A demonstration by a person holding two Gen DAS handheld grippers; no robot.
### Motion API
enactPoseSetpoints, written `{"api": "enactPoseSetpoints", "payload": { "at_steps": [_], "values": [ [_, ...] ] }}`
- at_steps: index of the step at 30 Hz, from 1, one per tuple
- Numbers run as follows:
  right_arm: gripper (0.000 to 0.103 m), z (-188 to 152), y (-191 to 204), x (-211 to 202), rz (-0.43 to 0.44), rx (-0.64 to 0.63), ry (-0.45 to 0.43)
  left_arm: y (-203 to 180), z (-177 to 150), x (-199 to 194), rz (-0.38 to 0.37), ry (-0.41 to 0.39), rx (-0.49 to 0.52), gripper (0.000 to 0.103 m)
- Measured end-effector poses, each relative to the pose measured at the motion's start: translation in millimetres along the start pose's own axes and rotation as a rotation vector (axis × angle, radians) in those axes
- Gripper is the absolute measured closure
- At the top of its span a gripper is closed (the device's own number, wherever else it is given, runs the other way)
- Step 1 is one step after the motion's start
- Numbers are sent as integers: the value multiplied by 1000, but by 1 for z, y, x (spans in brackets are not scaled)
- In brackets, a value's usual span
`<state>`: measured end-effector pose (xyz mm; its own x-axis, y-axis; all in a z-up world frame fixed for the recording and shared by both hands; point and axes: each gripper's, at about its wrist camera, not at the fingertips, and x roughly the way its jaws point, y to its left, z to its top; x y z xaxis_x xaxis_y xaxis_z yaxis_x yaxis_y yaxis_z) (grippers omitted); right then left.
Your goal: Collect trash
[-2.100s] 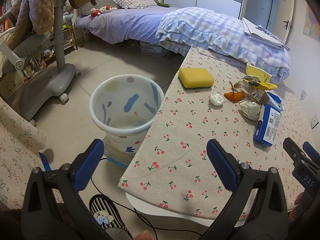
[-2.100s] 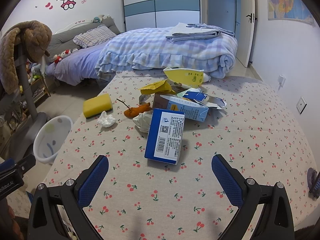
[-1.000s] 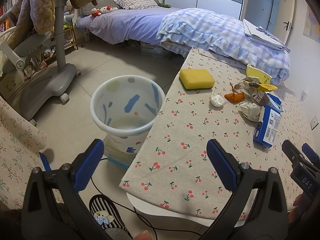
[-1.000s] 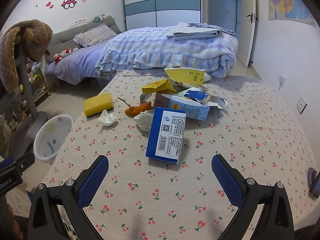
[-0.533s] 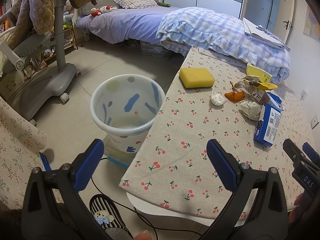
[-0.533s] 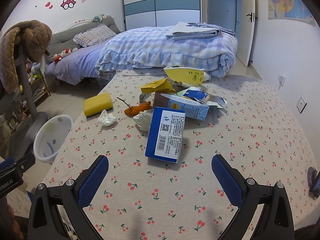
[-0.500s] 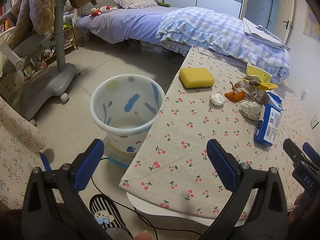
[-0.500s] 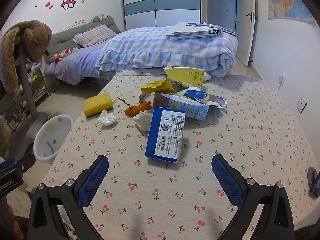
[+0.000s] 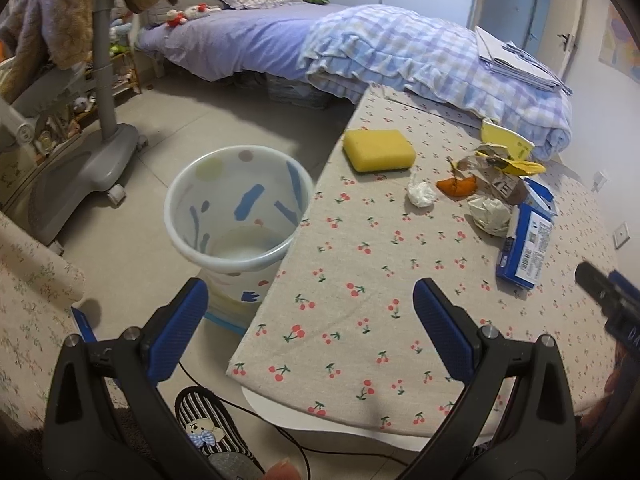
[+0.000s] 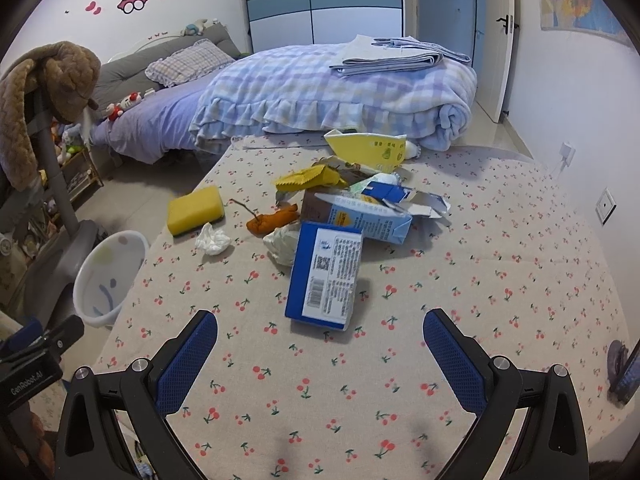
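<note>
The left gripper [image 9: 310, 312] hung with its jaws spread wide and nothing between them, over the near corner of the counter [image 9: 360, 280], whose cloth bore a cherry print. One blue finger sat over the floor side, close to the white bin [image 9: 240, 208] with blue and pastel marks, which stood on the floor right against the counter's edge; its inside looked bare, though the bottom was hard to read through the pale plastic. The right gripper [image 10: 320, 336] was likewise wide open and held nothing, poised above the cloth just short of a flat blue carton [image 10: 326, 274] lying label-up. Behind that carton the trash sat in a loose heap: a crumpled cream wrapper [image 10: 284, 242] touching the carton's far corner, a torn blue and white milk box [image 10: 360, 216] on its side, an orange peel [image 10: 272, 220] with a thin stem, a yellow wrapper [image 10: 312, 178], and a yellow carton piece [image 10: 366, 150] at the far end. A small white tissue wad [image 10: 212, 240] lay apart from the heap, between it and a yellow sponge [image 10: 195, 210] near the counter's left edge. Beyond the counter stood a bed [image 10: 332, 92] with a checked blanket and folded linen on top
</note>
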<state>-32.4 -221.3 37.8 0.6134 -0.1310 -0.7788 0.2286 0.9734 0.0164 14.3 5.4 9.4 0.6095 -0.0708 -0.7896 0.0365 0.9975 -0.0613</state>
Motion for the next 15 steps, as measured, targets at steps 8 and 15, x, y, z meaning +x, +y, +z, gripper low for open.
{"api": "enactPoseSetpoints", "payload": {
  "at_steps": [8,15],
  "values": [
    [0,39,-46,27,27,47,142,-10,28,6,-37,26,74,1],
    [0,43,-42,67,111,52,267,-20,51,34,-37,91,146,1]
  ]
}}
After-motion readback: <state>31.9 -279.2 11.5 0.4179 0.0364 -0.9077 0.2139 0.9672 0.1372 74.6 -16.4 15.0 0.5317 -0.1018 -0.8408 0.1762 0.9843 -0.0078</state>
